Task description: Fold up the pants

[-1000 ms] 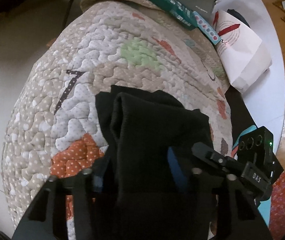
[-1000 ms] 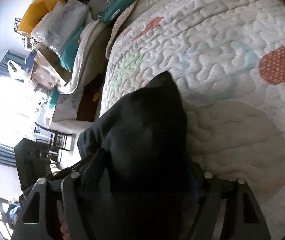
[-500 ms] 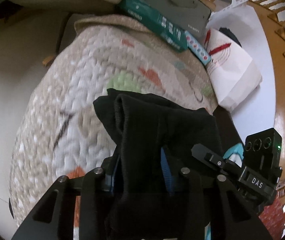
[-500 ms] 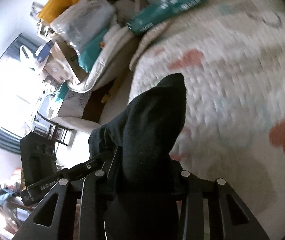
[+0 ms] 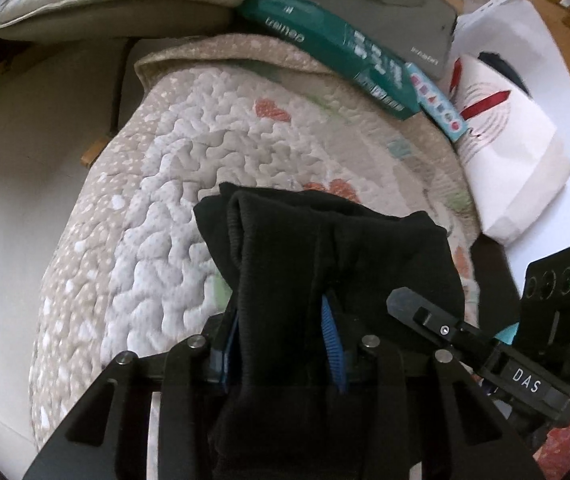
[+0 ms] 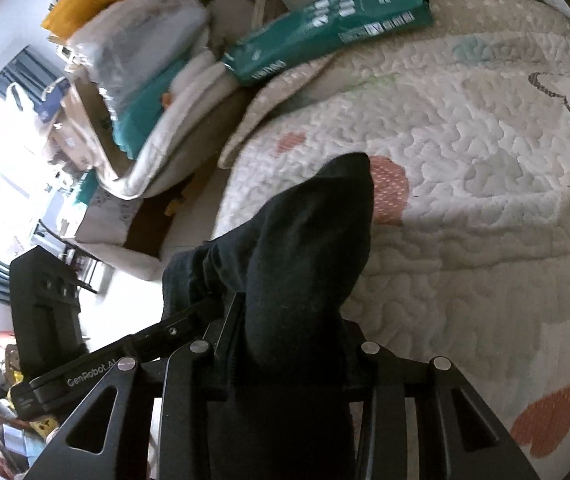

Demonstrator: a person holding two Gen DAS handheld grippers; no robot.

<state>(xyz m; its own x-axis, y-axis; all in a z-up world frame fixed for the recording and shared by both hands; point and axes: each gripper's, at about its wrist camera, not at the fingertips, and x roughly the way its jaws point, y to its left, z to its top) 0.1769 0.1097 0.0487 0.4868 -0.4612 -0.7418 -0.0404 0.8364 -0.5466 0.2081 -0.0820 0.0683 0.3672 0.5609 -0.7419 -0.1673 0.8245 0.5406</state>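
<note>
Pants (image 5: 325,264), black and bunched, hung above the quilt (image 5: 157,208), clamped in both my left gripper (image 5: 281,332) and right gripper (image 6: 285,340), raised higher than a second earlier, so I judged the fold still unmade.

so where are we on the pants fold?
Mid-fold. Done: the pants are gathered, bunched in layers. In hand: left gripper and right gripper are each shut on the fabric, holding it above the quilt. Left: lay them flat on the quilt, finish the fold, release. No flat, finished fold shows.
</note>
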